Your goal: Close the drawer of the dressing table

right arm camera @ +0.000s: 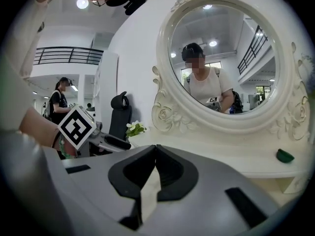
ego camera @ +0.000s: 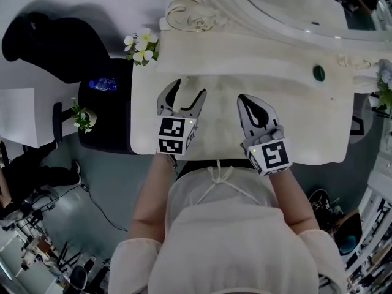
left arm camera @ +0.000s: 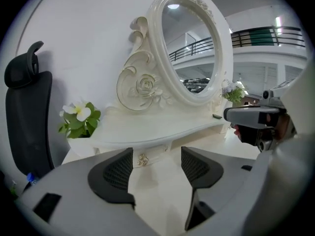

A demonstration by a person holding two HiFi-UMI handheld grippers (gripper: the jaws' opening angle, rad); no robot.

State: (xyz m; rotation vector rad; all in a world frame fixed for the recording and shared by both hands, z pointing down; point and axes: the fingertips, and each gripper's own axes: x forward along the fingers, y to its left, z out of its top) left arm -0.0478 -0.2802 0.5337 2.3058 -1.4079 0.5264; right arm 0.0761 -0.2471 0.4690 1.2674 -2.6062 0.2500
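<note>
Ornate white dressing table (ego camera: 306, 118), small drawer (left arm camera: 153, 156) shut, gold knob (left arm camera: 143, 160)

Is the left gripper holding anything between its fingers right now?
No: the left gripper has its fingers wide apart, gripping nothing, and only the dressing table shows beyond them.

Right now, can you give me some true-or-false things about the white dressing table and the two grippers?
1. The left gripper has its jaws apart, with nothing between them. True.
2. The right gripper is holding a flower. False: its jaws are together and hold nothing.
3. An oval mirror in a carved white frame stands at the back of the cream-white dressing table. True.
4. The chair beside the table is red. False: the office chair with a headrest is black.
</note>
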